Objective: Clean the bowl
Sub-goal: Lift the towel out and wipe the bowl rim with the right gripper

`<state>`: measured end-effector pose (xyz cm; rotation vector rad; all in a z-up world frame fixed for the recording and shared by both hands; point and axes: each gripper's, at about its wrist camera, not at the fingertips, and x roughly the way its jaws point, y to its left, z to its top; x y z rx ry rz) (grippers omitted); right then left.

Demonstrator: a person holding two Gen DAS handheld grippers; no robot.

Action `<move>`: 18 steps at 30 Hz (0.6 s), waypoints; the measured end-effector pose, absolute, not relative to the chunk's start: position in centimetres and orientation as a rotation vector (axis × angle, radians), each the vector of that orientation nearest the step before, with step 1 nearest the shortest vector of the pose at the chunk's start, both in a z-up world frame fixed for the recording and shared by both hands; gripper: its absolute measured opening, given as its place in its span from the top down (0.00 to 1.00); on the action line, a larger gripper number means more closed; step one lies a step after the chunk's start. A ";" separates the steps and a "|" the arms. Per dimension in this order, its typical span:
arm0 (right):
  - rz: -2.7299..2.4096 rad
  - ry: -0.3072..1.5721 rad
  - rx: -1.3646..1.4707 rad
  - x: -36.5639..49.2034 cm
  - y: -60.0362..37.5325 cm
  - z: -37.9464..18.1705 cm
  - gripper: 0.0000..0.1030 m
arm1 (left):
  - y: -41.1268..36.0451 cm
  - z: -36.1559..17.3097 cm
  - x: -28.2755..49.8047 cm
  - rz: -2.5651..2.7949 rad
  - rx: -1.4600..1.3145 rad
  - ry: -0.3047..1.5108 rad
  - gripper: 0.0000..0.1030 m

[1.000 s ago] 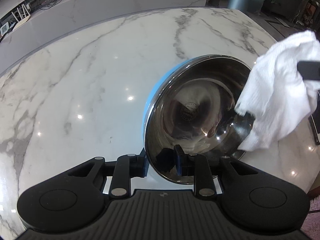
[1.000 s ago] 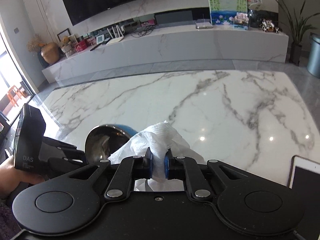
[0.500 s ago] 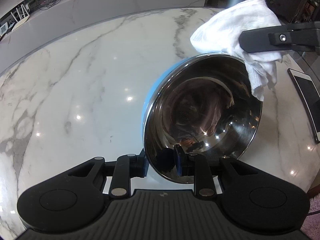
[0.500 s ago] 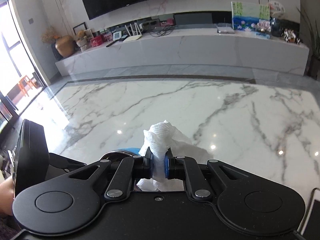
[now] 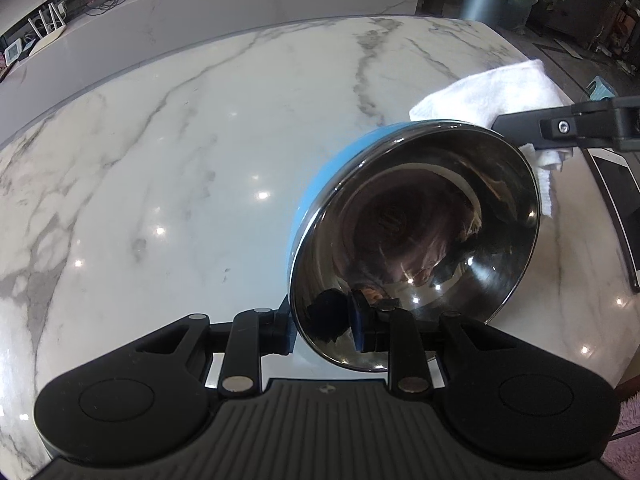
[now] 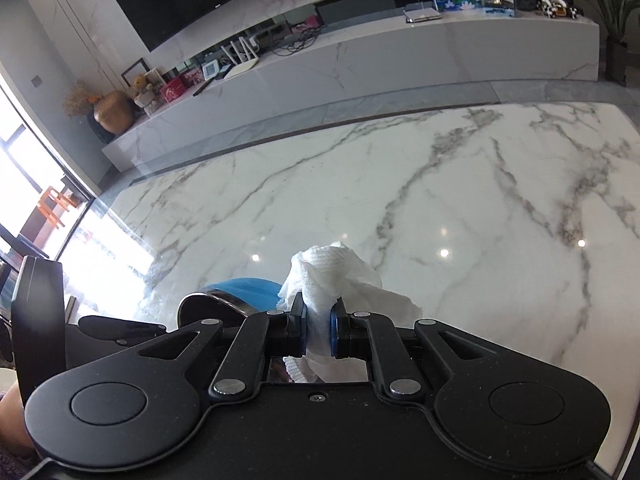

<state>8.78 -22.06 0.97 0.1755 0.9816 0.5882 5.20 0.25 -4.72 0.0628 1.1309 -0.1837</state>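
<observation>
The white cloth (image 5: 488, 92) is no longer sitting inside the bowl (image 5: 416, 236): a second ago it was pressed against the inner wall at about three o'clock, and now it is lying beyond the far rim, at roughly one o'clock in the left wrist view, behind and outside the steel. I am reading that as the wiping stroke running up and over the edge, so the inside pass may be finishing and the rim or the blue outer shell coming next (the steel is looking bright and free of smears, though reflections are hiding much). The bowl itself is staying put, tilted on edge above the marble counter (image 5: 180, 168) with its mouth facing the camera. The left tongs (image 5: 324, 332) are standing partly closed and clamping the bowl's near rim, one pad outside on the blue, one inside on the steel. The right tongs (image 6: 318, 326) are nearly closed, pinching the bunched cloth, which is bulging out toward twelve o'clock above the pads.
</observation>
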 end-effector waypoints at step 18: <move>0.547 1.037 0.154 7.8 -22.5 -1.6 0.91 | 0.2 -4.5 4.6 -0.177 0.071 1.128 0.75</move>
